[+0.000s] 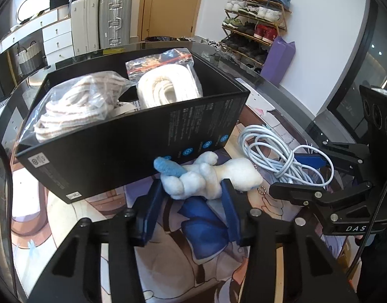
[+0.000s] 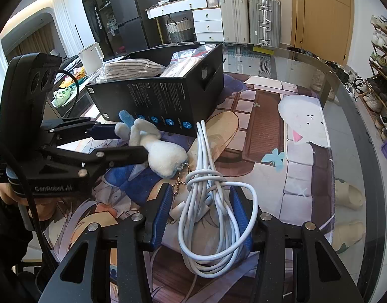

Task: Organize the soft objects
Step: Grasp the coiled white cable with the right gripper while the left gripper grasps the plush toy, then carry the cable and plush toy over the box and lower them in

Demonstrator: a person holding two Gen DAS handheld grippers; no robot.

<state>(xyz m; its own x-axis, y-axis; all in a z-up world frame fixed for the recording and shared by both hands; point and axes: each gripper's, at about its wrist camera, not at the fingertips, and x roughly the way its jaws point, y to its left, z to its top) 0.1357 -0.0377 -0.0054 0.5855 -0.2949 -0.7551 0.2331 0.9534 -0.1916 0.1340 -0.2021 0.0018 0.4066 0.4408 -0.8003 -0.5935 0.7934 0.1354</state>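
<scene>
The blue-padded fingers [image 1: 153,202] of the left gripper [image 1: 191,194] stood at either side of a small white plush toy [image 1: 208,176], with the jaws narrowed so that the pads pressed its body. The toy, which had a blue ear or limb at one end and a bead chain [image 1: 261,190] at the other, lay on the printed mat [image 1: 92,227] just in front of the black box [image 1: 133,136]. Inside the box were two clear bags, a bag of striped fabric [image 1: 75,106] at the left and a bag of cream rope [image 1: 168,85] toward the back. A bundle of white cable [image 1: 274,149] lay on the mat beside the toy, and the right gripper [image 1: 302,174] reached in from the right with its fingers around the bundle.

In the right wrist view, the right gripper [image 2: 201,212] had its jaws spread fairly wide, with the white cable [image 2: 208,202] lying between the blue pads [image 2: 165,204]; whether the pads touched the cable could not be told. The left gripper [image 2: 128,139] came in from the left and held the plush toy [image 2: 158,151] between its fingers. The toy rested on the mat [image 2: 269,136] near the foot of the black box [image 2: 153,93], just beside the cable's looped end.
</scene>
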